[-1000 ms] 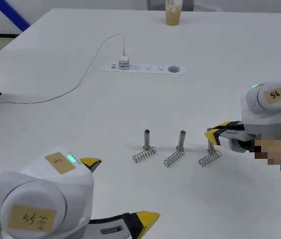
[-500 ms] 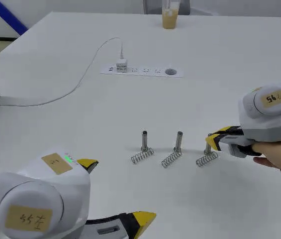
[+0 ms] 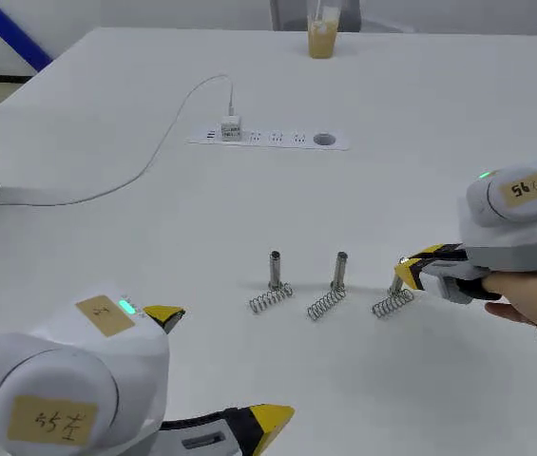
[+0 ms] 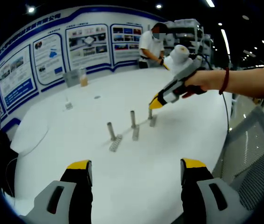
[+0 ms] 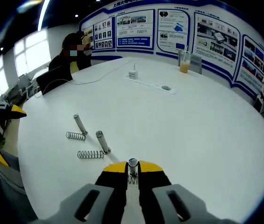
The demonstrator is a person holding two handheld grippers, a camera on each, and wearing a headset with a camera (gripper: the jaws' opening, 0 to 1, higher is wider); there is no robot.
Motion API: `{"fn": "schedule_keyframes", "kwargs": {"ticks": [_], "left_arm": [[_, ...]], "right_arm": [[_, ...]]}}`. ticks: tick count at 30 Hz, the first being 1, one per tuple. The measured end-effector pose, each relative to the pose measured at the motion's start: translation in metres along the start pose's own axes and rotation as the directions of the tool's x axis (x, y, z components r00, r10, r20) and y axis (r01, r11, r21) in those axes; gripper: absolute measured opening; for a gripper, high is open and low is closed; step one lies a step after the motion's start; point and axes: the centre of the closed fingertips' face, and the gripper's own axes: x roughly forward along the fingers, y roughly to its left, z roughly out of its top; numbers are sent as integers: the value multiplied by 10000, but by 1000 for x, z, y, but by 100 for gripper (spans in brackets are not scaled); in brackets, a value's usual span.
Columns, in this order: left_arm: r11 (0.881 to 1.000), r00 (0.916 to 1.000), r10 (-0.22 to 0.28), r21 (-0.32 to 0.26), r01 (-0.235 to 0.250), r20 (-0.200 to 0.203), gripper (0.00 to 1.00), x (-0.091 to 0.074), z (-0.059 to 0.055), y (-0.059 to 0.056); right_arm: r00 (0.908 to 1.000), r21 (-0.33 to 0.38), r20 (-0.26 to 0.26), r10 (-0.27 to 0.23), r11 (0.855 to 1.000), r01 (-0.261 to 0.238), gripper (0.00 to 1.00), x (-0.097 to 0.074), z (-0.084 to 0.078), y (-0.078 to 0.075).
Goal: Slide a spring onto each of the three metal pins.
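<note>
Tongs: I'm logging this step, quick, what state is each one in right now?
Left tongs: open, holding nothing.
Right tongs: closed on the rightmost pin.

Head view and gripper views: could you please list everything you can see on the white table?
Upright metal pins: three, silver, in a row mid-table.
Coiled wire springs: three, silver, lying flat, one beside each pin's base.
Power strip: one, white, beyond the pins, with a white plug and cable trailing left.
Plastic cup of drink: one, amber, far table edge.
Table: one, white, under everything.
Left gripper: one, white with yellow tips, open, near edge.
Right gripper: one, same colours, shut on the rightmost pin.
</note>
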Motion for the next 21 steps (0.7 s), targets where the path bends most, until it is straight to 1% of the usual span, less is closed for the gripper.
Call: {"fn": "schedule_keyframes", "kwargs": {"ticks": [2, 5, 9, 11, 13, 15, 21], "left_arm": [[10000, 10000, 7, 23, -7, -9, 79, 0, 0, 0], [9999, 10000, 34, 137, -33, -49, 79, 0, -1, 1], [9997, 10000, 25, 224, -23, -79, 78, 1, -1, 1], [9997, 10000, 22, 261, -20, -64, 78, 1, 0, 2], [9995, 10000, 8, 314, -7, -20, 77, 2, 1, 3], [9994, 10000, 17, 348, -17, -16, 77, 3, 2, 5], [9989, 10000, 35, 472, -33, -42, 76, 7, 3, 10]], "right_arm": [[10000, 103, 92, 1, 9999, -2, 10, 0, 2, 0], [9998, 122, 188, -12, 9999, 10, 17, -1, 4, 0], [9994, 37, 333, -56, 10000, 54, 20, -5, 7, 1], [9989, 107, 473, 30, 9999, -35, 23, -7, 9, 3], [9971, 122, 740, 170, 9998, -180, 23, -12, 13, 6], [9944, 153, 1017, 290, 9994, -307, 26, -16, 17, 8], [9875, 88, 1460, 589, 9981, -608, 34, -28, 23, 15]]}}
